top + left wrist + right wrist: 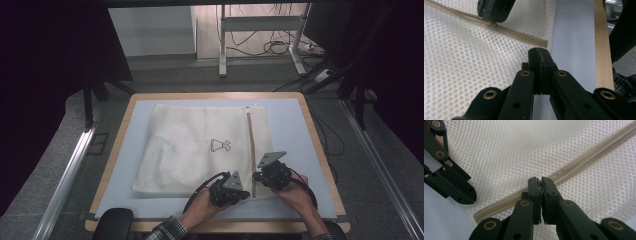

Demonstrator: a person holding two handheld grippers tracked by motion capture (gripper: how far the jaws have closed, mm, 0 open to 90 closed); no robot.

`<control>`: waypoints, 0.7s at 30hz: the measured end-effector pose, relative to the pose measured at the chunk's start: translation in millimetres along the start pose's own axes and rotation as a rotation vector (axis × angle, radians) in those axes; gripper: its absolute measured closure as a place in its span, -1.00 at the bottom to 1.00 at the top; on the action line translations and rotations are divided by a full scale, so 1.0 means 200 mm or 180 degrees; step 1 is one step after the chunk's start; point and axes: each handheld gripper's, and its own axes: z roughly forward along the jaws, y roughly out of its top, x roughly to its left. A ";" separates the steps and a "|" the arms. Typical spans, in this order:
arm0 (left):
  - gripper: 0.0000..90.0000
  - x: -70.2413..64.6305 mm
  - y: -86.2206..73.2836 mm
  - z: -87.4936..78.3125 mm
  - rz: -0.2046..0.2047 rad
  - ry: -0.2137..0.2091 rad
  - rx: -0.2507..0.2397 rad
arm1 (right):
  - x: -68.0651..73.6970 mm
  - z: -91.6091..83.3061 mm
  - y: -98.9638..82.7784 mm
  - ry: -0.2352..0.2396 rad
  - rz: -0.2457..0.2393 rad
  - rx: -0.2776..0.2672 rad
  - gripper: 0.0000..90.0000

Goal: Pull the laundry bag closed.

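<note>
The white mesh bag point(200, 147) lies flat on the table point(295, 130), its beige zipper point(251, 150) under the right gripper point(541, 181), which is clenched on the zipper pull, while the left gripper point(539, 51), clamped on the bag's near corner by the zipper's end, sits just beside it.

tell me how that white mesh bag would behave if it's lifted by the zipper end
The mesh bag would probably sag and drape: it lies flat and rumpled on the mat. It is likely light, being thin open netting. Its zipper may be the firmest part to grip.
</note>
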 end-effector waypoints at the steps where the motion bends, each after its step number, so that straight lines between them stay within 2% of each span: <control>1: 1.00 0.00 0.00 0.00 -0.0001 -0.0002 0.0001 | 0.00 0.00 0.00 -0.0017 -0.0012 0.0008 0.91; 13: 1.00 0.00 0.00 0.00 -0.0006 0.0004 -0.0003 | -0.06 0.03 0.03 -0.0130 -0.0028 0.0012 0.91; 14: 1.00 0.00 0.00 0.00 0.0039 0.0006 0.0031 | -0.06 0.04 0.04 -0.0141 -0.0038 0.0012 0.91; 16: 1.00 0.00 0.00 0.00 -0.0009 0.0000 -0.0008 | -0.07 0.04 0.04 -0.0137 -0.0031 0.0015 0.91; 21: 1.00 0.00 0.00 0.00 -0.0005 -0.0001 -0.0002 | -0.10 0.06 0.06 -0.0191 -0.0029 0.0013 0.91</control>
